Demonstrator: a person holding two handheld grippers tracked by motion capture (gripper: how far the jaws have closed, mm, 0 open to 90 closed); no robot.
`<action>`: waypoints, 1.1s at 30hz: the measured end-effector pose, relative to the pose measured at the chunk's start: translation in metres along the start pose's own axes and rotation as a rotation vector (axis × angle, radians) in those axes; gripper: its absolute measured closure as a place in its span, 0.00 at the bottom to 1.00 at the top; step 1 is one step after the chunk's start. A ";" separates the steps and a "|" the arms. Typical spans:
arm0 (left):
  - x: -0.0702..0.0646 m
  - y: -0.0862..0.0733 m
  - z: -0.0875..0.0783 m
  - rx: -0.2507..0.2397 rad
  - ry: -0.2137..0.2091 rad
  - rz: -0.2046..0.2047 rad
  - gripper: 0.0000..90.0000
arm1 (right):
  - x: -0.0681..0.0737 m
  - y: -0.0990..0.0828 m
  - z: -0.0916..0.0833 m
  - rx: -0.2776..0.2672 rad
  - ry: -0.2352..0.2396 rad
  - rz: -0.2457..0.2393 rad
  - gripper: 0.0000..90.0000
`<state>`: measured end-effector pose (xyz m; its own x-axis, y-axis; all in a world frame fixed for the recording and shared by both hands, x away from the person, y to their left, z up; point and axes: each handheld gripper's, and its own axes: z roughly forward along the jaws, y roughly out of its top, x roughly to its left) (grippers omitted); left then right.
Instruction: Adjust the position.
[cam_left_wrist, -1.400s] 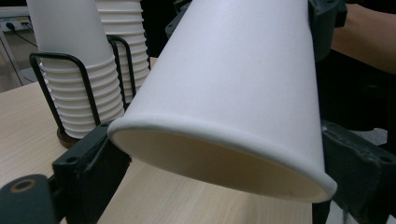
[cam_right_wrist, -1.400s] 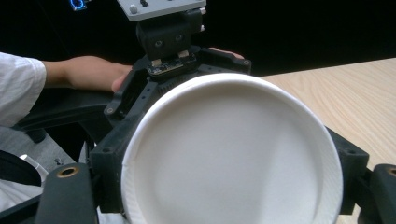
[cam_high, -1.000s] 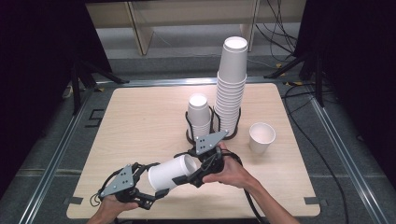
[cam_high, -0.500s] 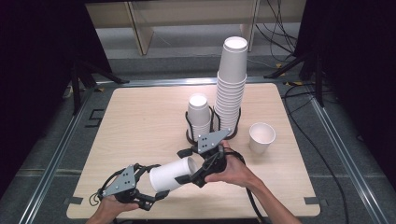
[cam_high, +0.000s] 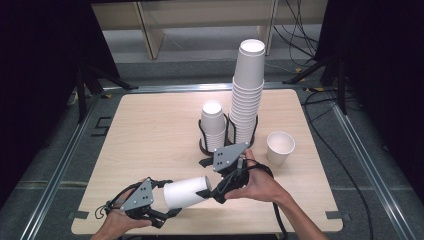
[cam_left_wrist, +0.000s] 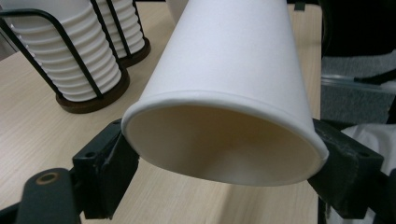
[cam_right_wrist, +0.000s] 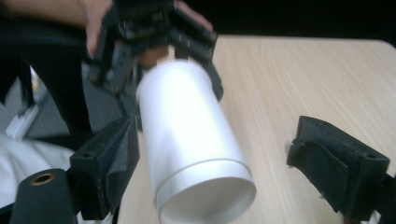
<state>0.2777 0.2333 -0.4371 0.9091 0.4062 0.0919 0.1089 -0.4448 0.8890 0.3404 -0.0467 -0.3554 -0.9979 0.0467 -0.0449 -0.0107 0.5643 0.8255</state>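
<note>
White cup (cam_left_wrist: 224, 88) far end cut off; left gripper (cam_left_wrist: 219, 168) clamps rim.

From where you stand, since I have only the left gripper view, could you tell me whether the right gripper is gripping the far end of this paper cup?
Observer: No. The right gripper is open: the paper cup has its base beside one pad, and the other pad is well clear.
Operator: Thank you. Is any loose cup standing nearby?
Observer: Yes, a single cup stands upright, right of the tall stack.
Operator: How does the held cup lie?
Observer: Roughly level, over the table near its front edge. The left gripper has just been closing its jaws on the mouth end.
</note>
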 end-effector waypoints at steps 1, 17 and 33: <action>-0.001 0.001 0.000 0.015 0.005 0.007 0.18 | 0.001 0.000 0.001 0.024 -0.010 -0.026 0.17; -0.004 0.009 0.000 0.117 0.003 0.064 0.18 | 0.024 0.013 0.039 0.331 -0.004 -0.179 0.18; -0.007 0.012 -0.001 0.147 -0.003 0.077 0.18 | 0.024 0.017 0.072 0.452 0.004 -0.330 0.19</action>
<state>0.2720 0.2253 -0.4268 0.9182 0.3645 0.1554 0.0967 -0.5864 0.8042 0.3208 0.0233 -0.3833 -0.9466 -0.1945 -0.2571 -0.2946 0.8457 0.4450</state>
